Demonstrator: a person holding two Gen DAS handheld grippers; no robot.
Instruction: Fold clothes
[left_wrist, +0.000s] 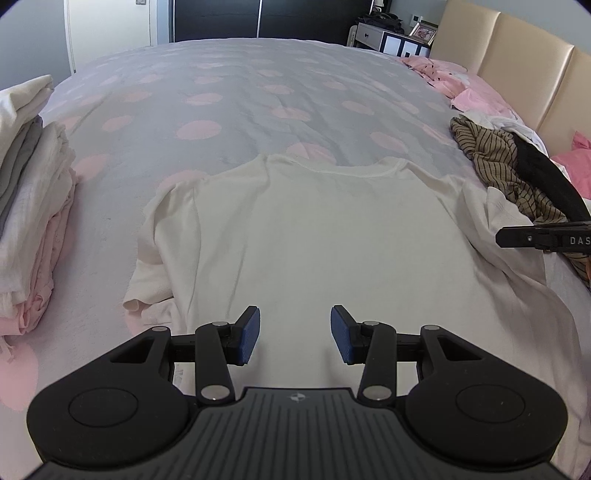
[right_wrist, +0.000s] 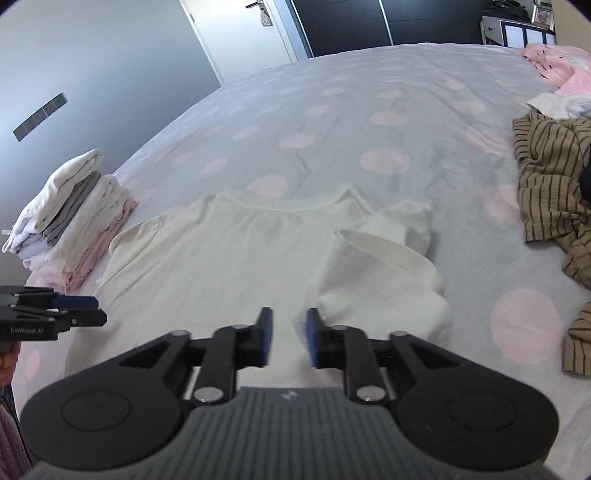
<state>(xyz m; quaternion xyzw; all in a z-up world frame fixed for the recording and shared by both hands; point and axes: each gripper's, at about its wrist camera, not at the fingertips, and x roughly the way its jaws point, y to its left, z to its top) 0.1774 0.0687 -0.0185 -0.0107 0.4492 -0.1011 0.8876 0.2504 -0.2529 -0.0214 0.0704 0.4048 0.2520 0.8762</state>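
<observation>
A white T-shirt (left_wrist: 314, 229) lies spread on the bed, neckline at the far side. In the left wrist view my left gripper (left_wrist: 295, 334) hovers over its lower middle, open, with nothing between the blue pads. In the right wrist view the T-shirt (right_wrist: 221, 258) has its right sleeve side folded over onto the body (right_wrist: 380, 273). My right gripper (right_wrist: 290, 338) is just in front of that fold, jaws apart, no cloth pinched between them. Each gripper shows at the edge of the other's view: the right gripper (left_wrist: 546, 238) and the left gripper (right_wrist: 74, 314).
A stack of folded clothes (left_wrist: 33, 206) (right_wrist: 70, 229) sits at the bed's left side. A brown striped garment (left_wrist: 491, 155) (right_wrist: 550, 184) and pink clothes (left_wrist: 443, 74) lie crumpled at the right, by the beige headboard (left_wrist: 517, 66). The dotted bedcover (left_wrist: 258, 103) stretches beyond the shirt.
</observation>
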